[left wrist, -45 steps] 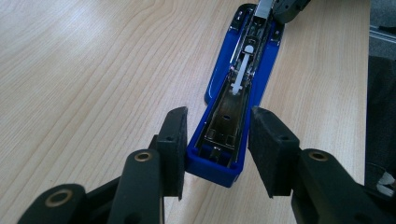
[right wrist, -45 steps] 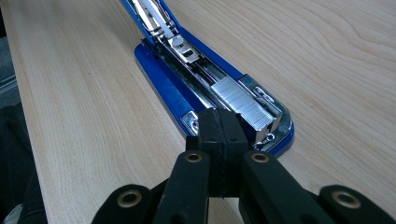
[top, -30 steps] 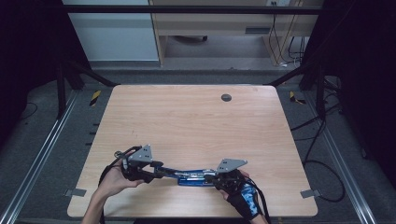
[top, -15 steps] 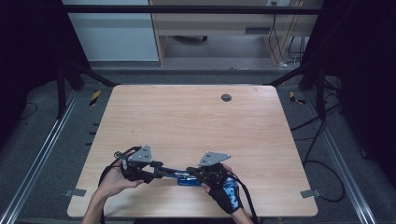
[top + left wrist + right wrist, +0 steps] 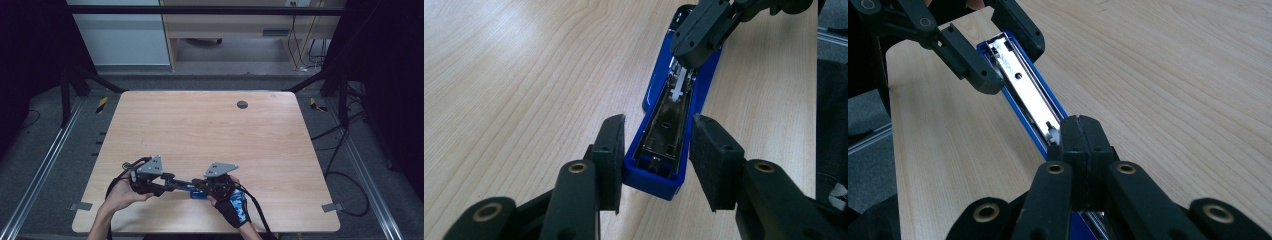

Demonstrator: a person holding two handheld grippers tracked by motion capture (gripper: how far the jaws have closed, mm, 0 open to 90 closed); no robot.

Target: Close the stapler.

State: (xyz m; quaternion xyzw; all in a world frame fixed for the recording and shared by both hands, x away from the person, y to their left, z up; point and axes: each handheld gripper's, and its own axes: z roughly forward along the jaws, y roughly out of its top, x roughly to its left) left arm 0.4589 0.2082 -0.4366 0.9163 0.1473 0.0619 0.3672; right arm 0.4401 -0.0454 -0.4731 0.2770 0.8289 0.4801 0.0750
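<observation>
A blue stapler [image 5: 198, 194] lies folded open near the table's front edge, its metal staple channel [image 5: 668, 122] facing up. My left gripper [image 5: 172, 184] holds its rear end: in the left gripper view the pads [image 5: 610, 150] stand on either side of the blue body [image 5: 655, 95]. My right gripper [image 5: 198, 186] is shut with its pads together. In the right gripper view its tip [image 5: 1082, 132] rests in the channel against the white pusher [image 5: 1052, 134]. Farther along the stapler [image 5: 1020, 82] sits the left gripper [image 5: 1003, 57].
The wooden table [image 5: 210, 135] has a small dark round grommet [image 5: 242, 104] near its far edge. Metal rails [image 5: 45, 165] run along both sides on the floor, and cables [image 5: 345, 180] trail at the right. A desk stands beyond the table.
My right gripper has slid left along the open stapler toward the left gripper, jaws still together. The left gripper and the stapler's rear end stayed where they were.
</observation>
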